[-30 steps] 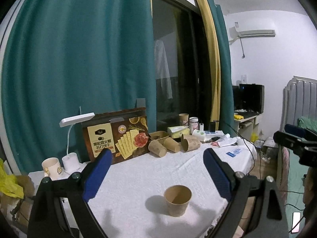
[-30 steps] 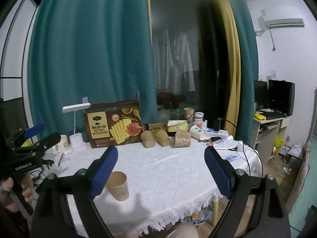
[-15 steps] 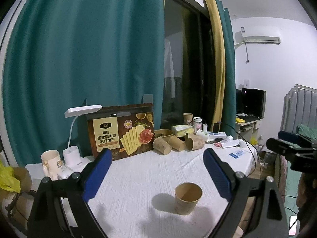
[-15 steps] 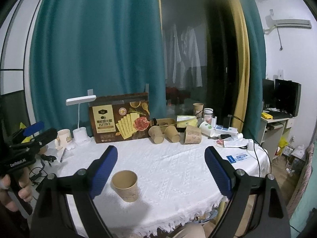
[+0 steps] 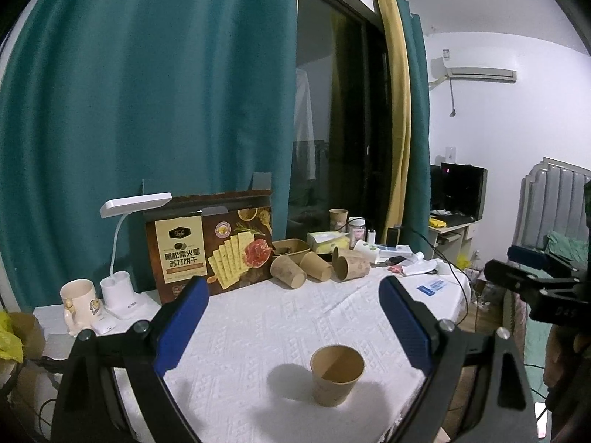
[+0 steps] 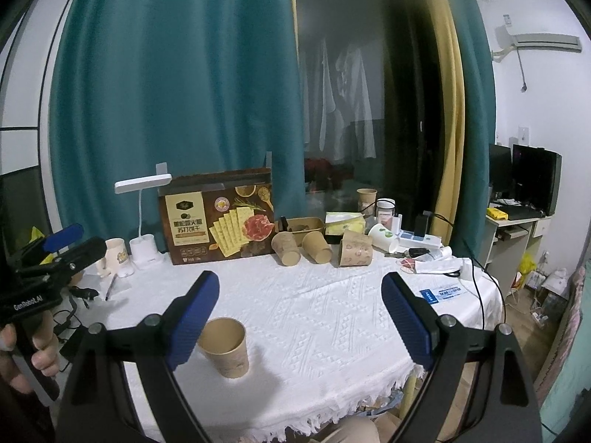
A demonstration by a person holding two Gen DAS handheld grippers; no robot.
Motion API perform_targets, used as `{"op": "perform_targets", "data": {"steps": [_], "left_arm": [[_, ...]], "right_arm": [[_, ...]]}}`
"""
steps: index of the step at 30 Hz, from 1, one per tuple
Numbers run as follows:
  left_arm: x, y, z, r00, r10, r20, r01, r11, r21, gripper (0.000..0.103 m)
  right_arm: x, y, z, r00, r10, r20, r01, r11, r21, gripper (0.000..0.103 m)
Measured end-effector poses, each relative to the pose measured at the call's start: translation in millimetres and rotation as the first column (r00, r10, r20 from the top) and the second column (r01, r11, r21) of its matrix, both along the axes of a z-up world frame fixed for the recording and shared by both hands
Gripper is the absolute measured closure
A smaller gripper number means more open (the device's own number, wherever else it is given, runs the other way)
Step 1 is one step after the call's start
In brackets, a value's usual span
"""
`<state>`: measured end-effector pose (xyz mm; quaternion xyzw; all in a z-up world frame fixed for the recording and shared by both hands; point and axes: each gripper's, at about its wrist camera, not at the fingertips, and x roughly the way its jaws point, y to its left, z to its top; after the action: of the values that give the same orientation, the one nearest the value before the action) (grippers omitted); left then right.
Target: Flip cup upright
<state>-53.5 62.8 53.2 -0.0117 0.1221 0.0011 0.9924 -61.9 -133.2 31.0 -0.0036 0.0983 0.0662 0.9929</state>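
The cup (image 5: 337, 374) stands near the front edge of the table (image 5: 258, 317), mouth up, base flat on the white cloth, alone and well apart from the clutter at the back. It looks like thin brown paper, empty as far as I can see into it, so I'd judge it very light and easy to knock over or skid on the textured cloth. The wall should give under pressure: a hard squeeze near the rim would likely buckle the mouth out of round. The stiffest places are probably the rolled rim and the bottom, so the safest hold would be across the middle of the wall, pads on opposite sides, with just enough pressure to keep it. The paper looks matte, not slippery. The left gripper (image 5: 291, 326) hangs in front of the cup with its blue pads spread wide, the cup lying ahead and low between them, untouched. The right gripper (image 6: 299, 319) is likewise spread and empty; from its view the cup (image 6: 223, 347) sits just beside its left pad, partly hidden behind it, and I can't tell if they touch. Three more cups (image 6: 319, 247) lie tipped on their sides at the back, by the cracker box (image 6: 218, 217). The near cup already looks upright.
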Motion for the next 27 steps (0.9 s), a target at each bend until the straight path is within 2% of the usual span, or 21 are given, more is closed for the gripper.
{"op": "perform_targets", "data": {"steps": [27], "left_arm": [[0.9,-4.4,1.0,1.0,-0.011,0.008,0.011,1.0,0.007,0.01]], "right_arm": [[-5.5,-1.5,1.7,1.0,-0.005,0.01,0.004,1.0,0.01,0.015]]}}
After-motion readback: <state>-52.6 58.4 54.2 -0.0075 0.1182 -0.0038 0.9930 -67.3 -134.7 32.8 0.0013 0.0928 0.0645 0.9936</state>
